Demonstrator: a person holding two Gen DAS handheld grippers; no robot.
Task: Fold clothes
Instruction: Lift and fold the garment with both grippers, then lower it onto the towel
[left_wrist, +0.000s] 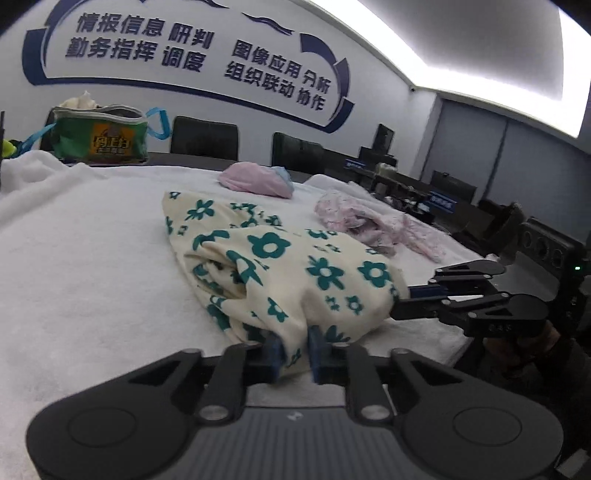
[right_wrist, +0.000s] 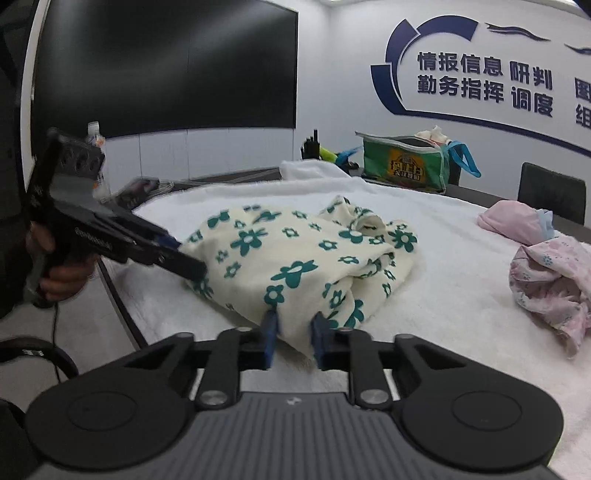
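Fig.: floral garment (left_wrist: 280, 273) bunched on the white towel (left_wrist: 92, 240), near edge; we clamp its near hem w/ L gripper (left_wrist: 295, 350) & R gripper (right_wrist: 293, 339), so cloth lies straight ahead, long axis running away from us.

Both the left gripper (left_wrist: 295, 354) and the right gripper (right_wrist: 293, 343) are matte black, with blue pads on the jaws, silver pivot screws behind them and a ribbed grey body flanked by round discs. A bare hand (right_wrist: 61, 273) in a dark sleeve grips a handle trailing a black cable.
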